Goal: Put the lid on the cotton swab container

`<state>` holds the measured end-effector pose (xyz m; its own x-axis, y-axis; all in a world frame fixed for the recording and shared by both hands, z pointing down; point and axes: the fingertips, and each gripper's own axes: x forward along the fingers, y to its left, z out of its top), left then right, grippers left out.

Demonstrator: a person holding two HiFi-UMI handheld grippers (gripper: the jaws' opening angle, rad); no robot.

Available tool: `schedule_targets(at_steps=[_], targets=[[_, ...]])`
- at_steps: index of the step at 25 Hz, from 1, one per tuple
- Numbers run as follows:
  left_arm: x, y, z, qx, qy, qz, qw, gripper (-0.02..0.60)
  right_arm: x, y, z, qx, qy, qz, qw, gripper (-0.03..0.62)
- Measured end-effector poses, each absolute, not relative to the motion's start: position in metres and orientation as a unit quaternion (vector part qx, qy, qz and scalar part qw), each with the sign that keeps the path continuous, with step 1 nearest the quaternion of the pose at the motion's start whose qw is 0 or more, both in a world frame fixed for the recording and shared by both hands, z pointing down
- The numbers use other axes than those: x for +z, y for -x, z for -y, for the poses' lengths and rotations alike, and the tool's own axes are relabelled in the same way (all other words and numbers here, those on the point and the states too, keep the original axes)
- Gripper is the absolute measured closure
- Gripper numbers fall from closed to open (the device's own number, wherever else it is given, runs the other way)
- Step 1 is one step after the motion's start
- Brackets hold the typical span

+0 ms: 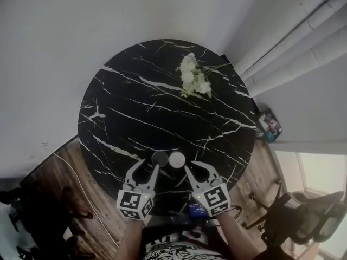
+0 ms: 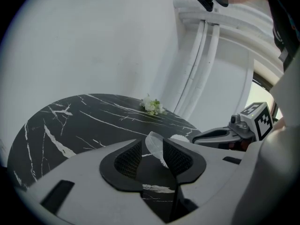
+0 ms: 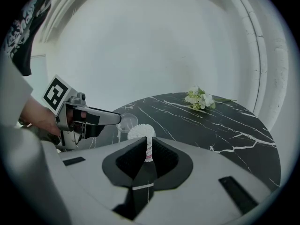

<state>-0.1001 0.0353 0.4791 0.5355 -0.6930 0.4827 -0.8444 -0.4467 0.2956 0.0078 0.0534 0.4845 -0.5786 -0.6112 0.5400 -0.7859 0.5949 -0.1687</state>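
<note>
Two wide tools: left tool (image 1: 150,164) at lid (image 1: 159,157), right tool (image 1: 198,169) beside container (image 1: 177,158), flowers (image 1: 192,77) beyond.

A: Head cam?
B: High over round table (image 1: 135,102), facing steeply down; whole top in frame, left gripper (image 1: 150,164) & right gripper (image 1: 198,166) at btm.
A: Gripper cams?
B: Low, close behind own jaws, looking across the table; each catches the other gripper at its side. All 3 share flowers (image 1: 192,77) at far edge

Black bench (image 1: 135,91) streaked with thin white marble veins. White flowers (image 1: 192,77) on green stems; clear lid (image 1: 159,157), white cotton swabs (image 1: 177,158).
</note>
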Motion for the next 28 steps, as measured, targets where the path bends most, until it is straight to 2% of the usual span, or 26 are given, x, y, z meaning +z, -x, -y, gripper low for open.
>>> schedule_targets(at_steps=[10,28], targets=[[0.489,0.096,-0.035,0.153,-0.838,0.449,0.270,0.442,0.482,-0.004,-0.048,0.222,-0.398,0.871,0.185,0.572],[0.488,0.091,-0.032,0.148,-0.842,0.436,0.282,0.440,0.481,0.002,-0.048,0.185,-0.386,0.877,0.220,0.573]])
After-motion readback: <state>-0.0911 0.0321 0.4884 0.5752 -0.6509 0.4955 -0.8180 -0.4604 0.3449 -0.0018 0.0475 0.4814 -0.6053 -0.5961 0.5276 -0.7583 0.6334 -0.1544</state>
